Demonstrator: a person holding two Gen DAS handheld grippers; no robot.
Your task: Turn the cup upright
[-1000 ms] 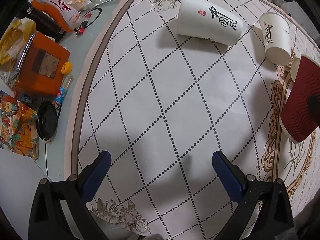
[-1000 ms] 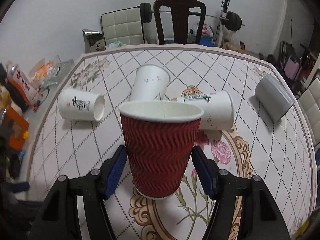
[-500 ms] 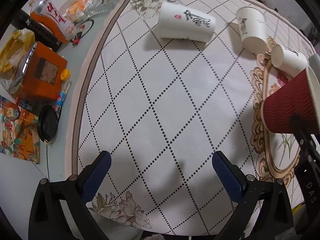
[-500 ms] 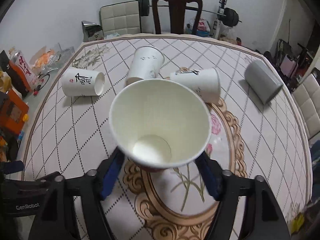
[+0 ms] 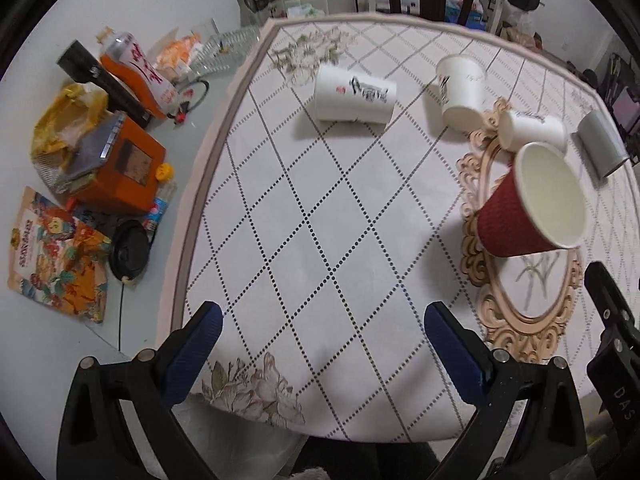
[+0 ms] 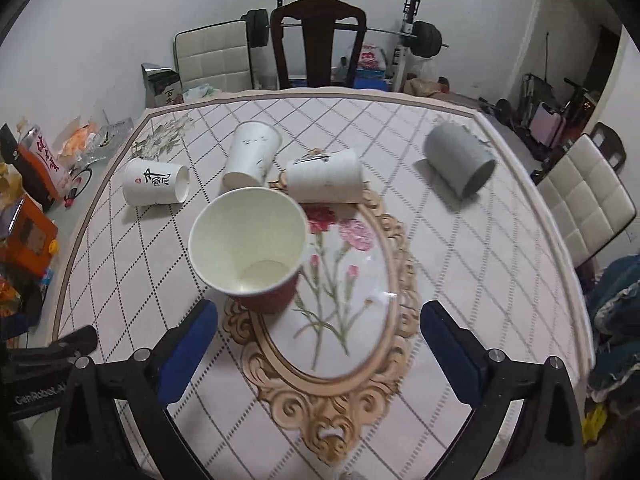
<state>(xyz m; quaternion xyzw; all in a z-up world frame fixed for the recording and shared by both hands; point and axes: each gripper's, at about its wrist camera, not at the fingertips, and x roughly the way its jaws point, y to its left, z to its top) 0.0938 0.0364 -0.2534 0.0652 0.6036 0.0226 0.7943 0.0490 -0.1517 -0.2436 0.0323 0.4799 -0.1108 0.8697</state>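
Observation:
A red ribbed paper cup (image 6: 256, 256) with a white inside stands upright on the table, mouth up, ahead of and between my right gripper's open jaws. It also shows in the left wrist view (image 5: 528, 208). My right gripper (image 6: 318, 344) is open and empty, drawn back from the cup. My left gripper (image 5: 320, 344) is open and empty over the table's near left part. Three white cups (image 6: 156, 182) (image 6: 252, 152) (image 6: 324, 176) and a grey cup (image 6: 460, 164) lie on their sides behind the red one.
The round table (image 6: 500, 280) has a checked cloth with a flower medallion. Snack bags, an orange box (image 5: 120, 168) and a black lid (image 5: 130, 250) crowd the left side. Chairs (image 6: 316, 44) and a barbell stand beyond the far edge.
My right gripper tipped the red cup, set it down upright, opened and drew back. My left gripper pulled back and tilted up, showing more of the table.

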